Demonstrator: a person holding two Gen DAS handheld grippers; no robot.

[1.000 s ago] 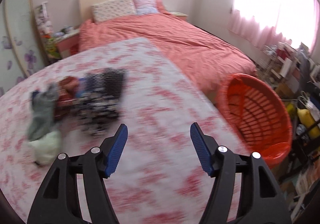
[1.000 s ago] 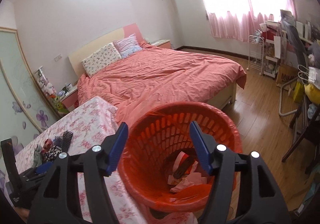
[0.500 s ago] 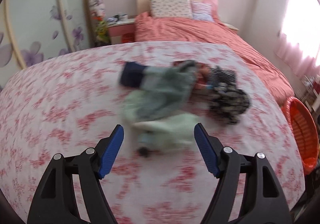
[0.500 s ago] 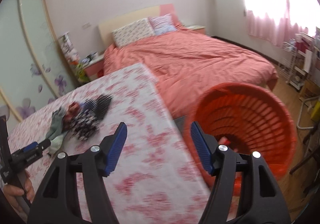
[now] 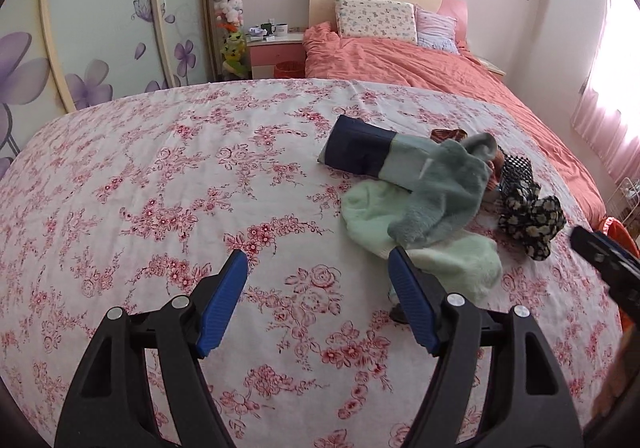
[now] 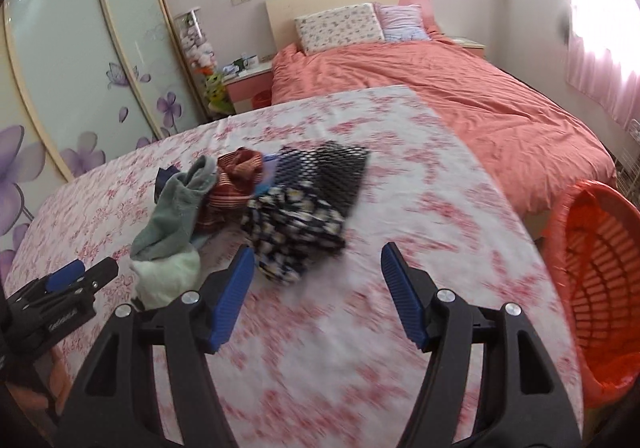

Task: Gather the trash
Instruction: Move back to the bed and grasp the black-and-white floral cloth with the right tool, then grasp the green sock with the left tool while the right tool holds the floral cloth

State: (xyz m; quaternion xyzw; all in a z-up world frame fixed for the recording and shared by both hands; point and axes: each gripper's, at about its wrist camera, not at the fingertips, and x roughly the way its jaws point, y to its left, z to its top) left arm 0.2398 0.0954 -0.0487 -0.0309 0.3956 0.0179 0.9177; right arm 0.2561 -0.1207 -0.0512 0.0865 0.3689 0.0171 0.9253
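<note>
Little visibly collected yet. Left gripper (image 5: 318, 290) and right gripper (image 6: 318, 280) both spread wide, holding nothing. Heap of soft pieces — grey-green fleece sock (image 5: 440, 196), pale mint fluffy cloth (image 5: 452, 260), black floral fabric (image 6: 294, 232), black mesh sheet (image 6: 324, 172) — near the right edge of the floral-clothed table (image 5: 160, 176). Orange slatted plastic basket (image 6: 600, 284) beyond that edge; contents not visible.

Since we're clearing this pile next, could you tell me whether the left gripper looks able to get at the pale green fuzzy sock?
Probably yes. The left gripper is open and empty, and the pale green sock lies just beyond its right finger. Only a grey-green sock overlaps its far part; the near end is uncovered.
</note>
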